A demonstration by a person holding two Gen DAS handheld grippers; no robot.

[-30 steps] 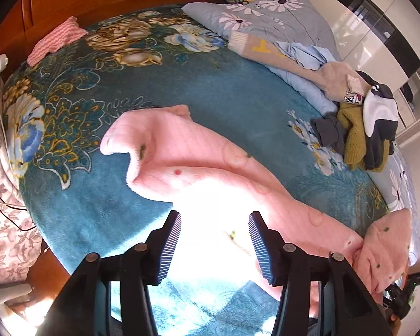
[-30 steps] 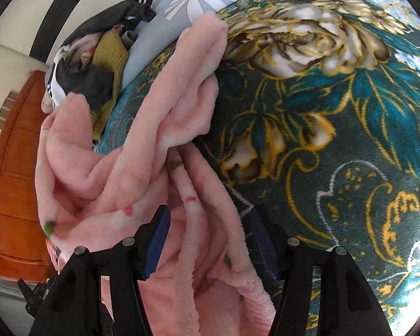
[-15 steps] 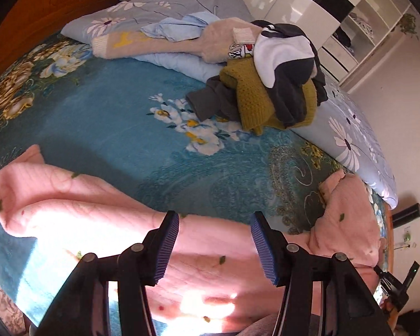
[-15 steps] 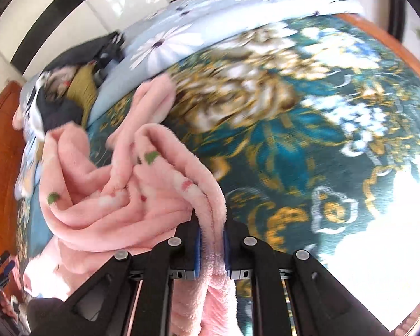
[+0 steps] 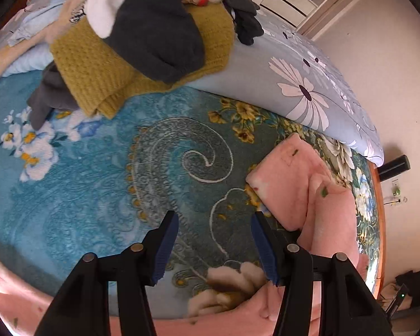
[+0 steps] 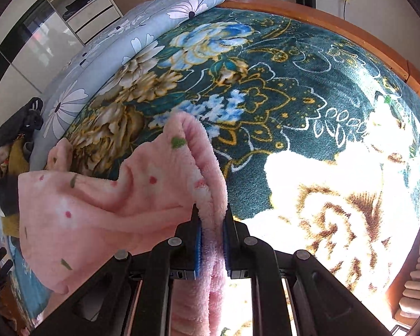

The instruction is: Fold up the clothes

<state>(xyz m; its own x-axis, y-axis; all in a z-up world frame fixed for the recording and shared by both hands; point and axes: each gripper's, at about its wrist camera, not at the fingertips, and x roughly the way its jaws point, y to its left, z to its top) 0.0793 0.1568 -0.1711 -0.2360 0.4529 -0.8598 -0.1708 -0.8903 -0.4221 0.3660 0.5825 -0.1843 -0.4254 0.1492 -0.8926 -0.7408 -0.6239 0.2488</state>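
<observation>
Spread across the bed is a teal floral blanket, bordered on the far side by a grey-blue daisy-print quilt. On that quilt and the blanket's edge a heap of clothes is piled: a mustard knitted sweater with a dark grey and white garment lying over it. A wooden bed frame is seen beyond the blanket in the right wrist view, and open white shelving stands by the wall. The pink fleece garment, dotted with small red and green marks, is held by the right gripper, whose blue-padded fingers are pressed tight on a thick fold of it; the rest is draped to the left, raised off the blanket. In the left wrist view, another part of the pink garment is seen bunched at the right, on the blanket. The left gripper is held above the blanket with its fingers spread wide and nothing between them.
</observation>
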